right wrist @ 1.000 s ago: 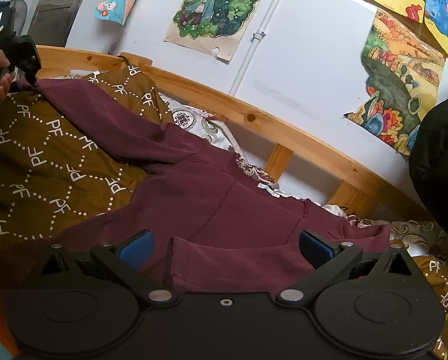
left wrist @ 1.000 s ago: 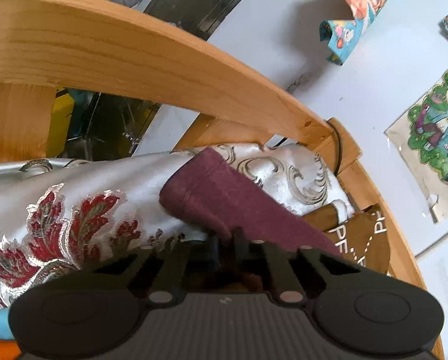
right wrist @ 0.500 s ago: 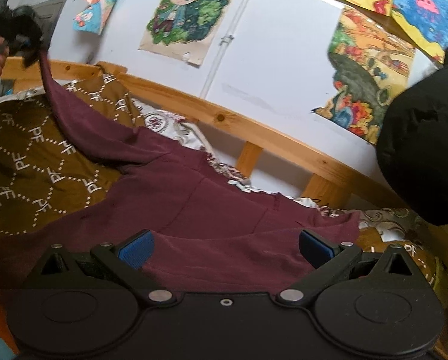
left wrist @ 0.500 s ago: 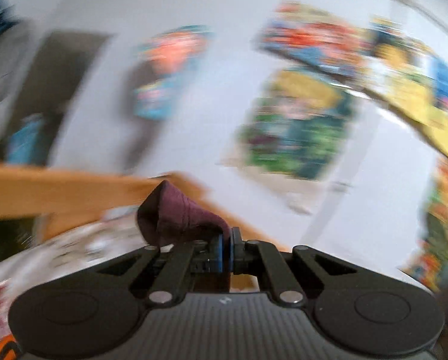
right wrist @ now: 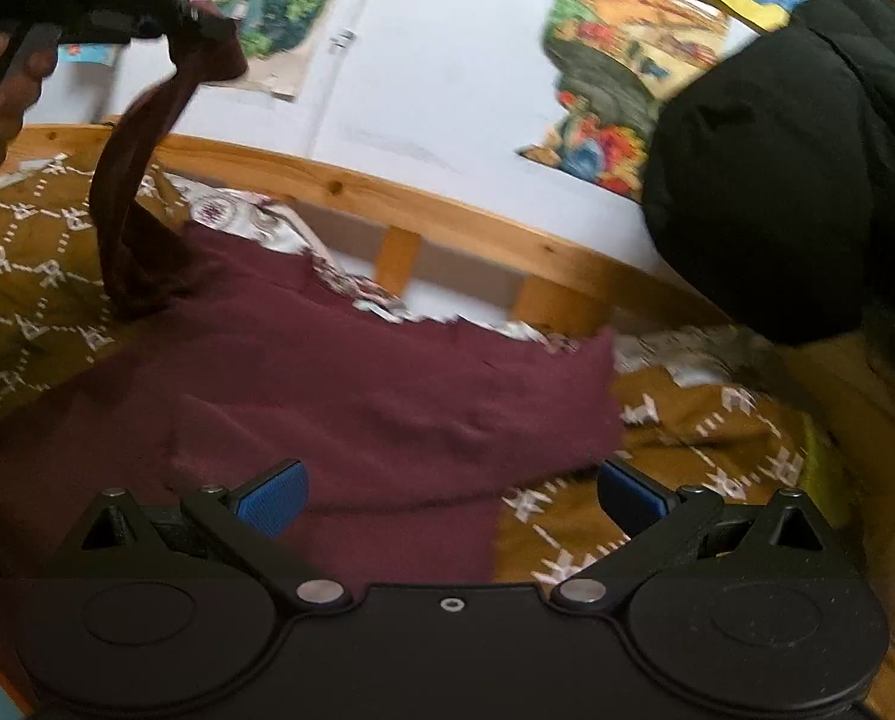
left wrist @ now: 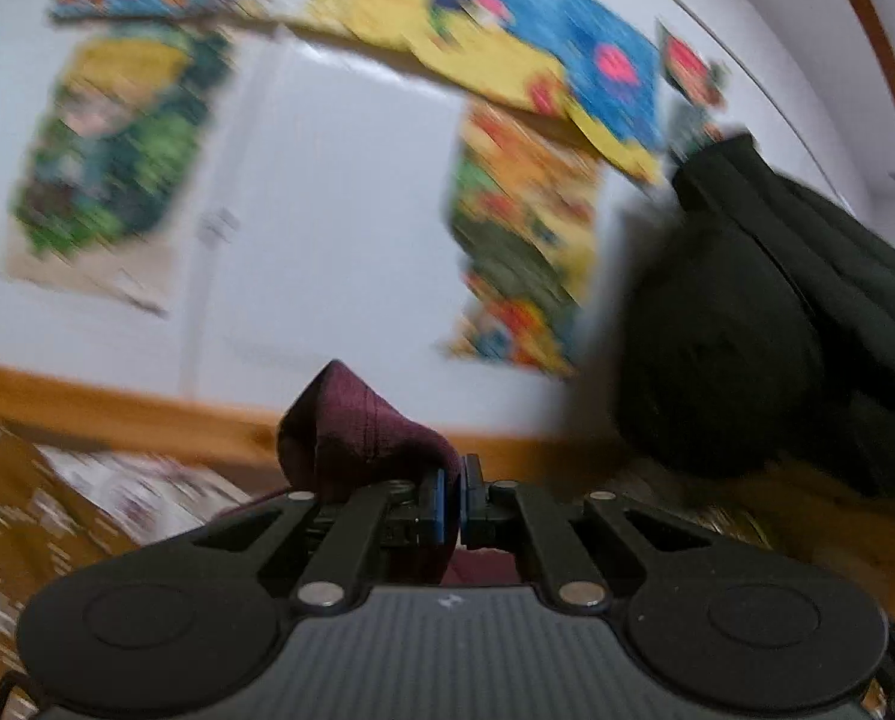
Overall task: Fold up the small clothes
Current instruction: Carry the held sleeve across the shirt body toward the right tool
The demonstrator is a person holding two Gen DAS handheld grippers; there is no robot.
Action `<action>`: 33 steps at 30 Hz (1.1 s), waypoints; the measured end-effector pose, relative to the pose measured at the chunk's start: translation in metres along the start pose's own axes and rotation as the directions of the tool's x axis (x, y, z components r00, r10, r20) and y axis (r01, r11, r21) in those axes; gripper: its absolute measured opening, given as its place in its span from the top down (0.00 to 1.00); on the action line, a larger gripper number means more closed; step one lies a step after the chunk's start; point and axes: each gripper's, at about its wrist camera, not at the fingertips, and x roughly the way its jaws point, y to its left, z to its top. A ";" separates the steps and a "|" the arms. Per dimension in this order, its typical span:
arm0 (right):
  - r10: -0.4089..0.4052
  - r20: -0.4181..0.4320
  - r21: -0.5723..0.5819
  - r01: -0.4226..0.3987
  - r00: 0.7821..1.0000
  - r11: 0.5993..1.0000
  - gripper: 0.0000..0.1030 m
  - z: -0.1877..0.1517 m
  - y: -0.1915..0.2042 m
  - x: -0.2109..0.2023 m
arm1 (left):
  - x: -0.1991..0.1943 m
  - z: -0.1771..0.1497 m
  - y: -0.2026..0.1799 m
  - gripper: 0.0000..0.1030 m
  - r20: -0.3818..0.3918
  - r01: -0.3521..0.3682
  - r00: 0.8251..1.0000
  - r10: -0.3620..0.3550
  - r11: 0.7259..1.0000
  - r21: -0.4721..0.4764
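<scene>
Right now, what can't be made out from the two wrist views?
- Left wrist: posters are motion-blurred, their pictures unreadable.
- Left wrist: maroon garment, shut in the left gripper, mostly hidden below the gripper body.
- Right wrist: garment's near edge hidden behind the open right gripper.
- Right wrist: black jacket cut off by the frame edge.

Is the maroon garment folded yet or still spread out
Mostly spread. The maroon garment lies flat on the brown blanket; only its sleeve is lifted, pinched in the left tool. The right tool is open.
</scene>
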 end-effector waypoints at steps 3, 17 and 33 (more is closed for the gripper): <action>-0.031 -0.027 0.010 0.031 0.999 0.999 0.01 -0.013 -0.014 -0.003 | 0.017 -0.032 -0.021 0.97 -0.082 0.060 0.995 -0.058 0.998 0.018; -0.072 -0.127 0.024 0.076 0.989 0.997 0.01 -0.051 -0.035 -0.005 | 0.037 -0.117 -0.054 0.96 -0.310 0.167 0.940 -0.144 0.985 0.048; -0.098 -0.163 -0.028 0.095 0.982 0.995 0.01 -0.045 -0.024 0.008 | 0.022 -0.117 -0.027 0.40 -0.494 0.251 0.811 -0.314 0.949 -0.191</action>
